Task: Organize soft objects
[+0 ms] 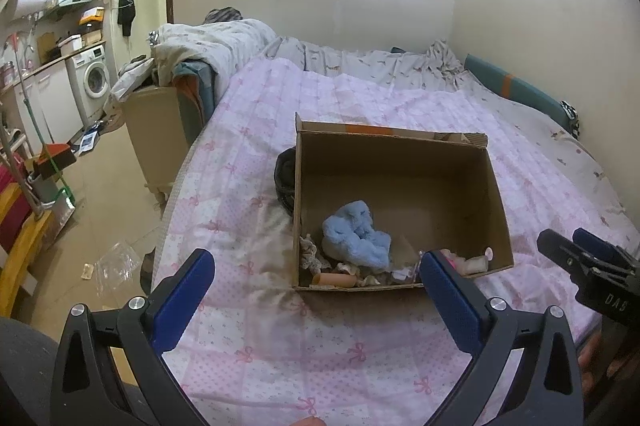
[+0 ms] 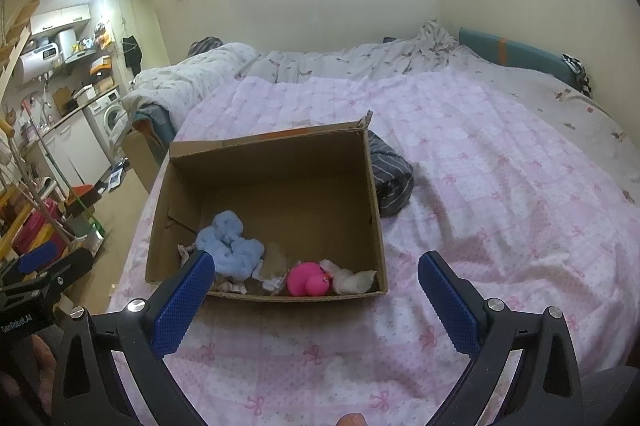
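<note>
Several soft things are lying in the near end of the cardboard box (image 2: 280,162), which is sitting on the bed (image 2: 480,154) with its pink quilt.

Blue plush cloth (image 2: 232,250): fluffy, light and limp by the look of it; likely squashing under any pinch and drooping when lifted, so a bunched fold near its middle is probably the best hold.

Pink toy (image 2: 306,280): rounded and smooth, possibly slippery; a squeeze across its widest part is looking safest.

White wad (image 2: 352,278) and small scraps beside it: too jumbled to identify.

Dark striped cloth (image 2: 390,182): lying outside, touching the box's far side wall, apparently not yet put away; floppy, probably needing a gathered pinch.

Left gripper (image 1: 316,280) and right gripper (image 2: 316,280): fingers are standing wide apart and gripping nothing, hovering short of the box.

Right view is showing the pink toy and the striped pattern plainly; left view is hiding most of both, but is showing a peach tube (image 1: 334,279) by the near wall.
</note>
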{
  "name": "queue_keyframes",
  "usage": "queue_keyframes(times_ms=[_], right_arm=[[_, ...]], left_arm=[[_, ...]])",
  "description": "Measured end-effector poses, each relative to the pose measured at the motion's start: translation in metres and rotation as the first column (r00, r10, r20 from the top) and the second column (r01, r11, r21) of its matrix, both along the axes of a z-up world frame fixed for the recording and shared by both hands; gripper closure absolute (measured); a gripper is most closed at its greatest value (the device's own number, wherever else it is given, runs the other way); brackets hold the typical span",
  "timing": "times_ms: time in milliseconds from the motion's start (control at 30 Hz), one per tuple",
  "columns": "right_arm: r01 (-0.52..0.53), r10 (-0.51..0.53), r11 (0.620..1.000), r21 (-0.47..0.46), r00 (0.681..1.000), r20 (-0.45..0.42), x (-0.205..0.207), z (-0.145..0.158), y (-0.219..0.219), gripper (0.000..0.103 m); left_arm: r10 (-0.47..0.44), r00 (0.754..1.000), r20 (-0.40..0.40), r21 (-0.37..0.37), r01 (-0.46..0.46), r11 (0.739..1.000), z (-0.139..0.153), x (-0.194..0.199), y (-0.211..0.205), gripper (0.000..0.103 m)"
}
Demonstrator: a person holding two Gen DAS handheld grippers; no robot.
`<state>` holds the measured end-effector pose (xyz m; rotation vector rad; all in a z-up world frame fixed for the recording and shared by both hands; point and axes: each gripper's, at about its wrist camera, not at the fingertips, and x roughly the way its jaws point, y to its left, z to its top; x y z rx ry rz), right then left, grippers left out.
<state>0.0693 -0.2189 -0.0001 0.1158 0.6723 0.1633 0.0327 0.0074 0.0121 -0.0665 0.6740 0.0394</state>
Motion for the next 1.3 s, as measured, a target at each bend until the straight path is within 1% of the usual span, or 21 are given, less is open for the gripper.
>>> queue_keyframes(times_ms=[300,900,1300], right_arm=[[-0.012,0.012,1.000,-0.011,1.000,-0.009,0.002,-0.001,0.004,0.000],[-0.025,0.025,1.000,0.001,1.000,-0.012,0.000,-0.004,0.006,0.000],[-0.053,0.053,0.999,0.008,0.998,-0.020,0.001,-0.005,0.011,0.000]], left_arm=[[0.005,1.000,-0.006,-0.003,-0.005,1.000,0.000,0.001,0.001,0.000],[0.013,1.000,-0.018,-0.006,-0.013,1.000,-0.003,0.004,0.002,0.000],[0.016,1.000,-0.021,-0.010,-0.016,1.000,-0.007,0.003,0.003,0.000]])
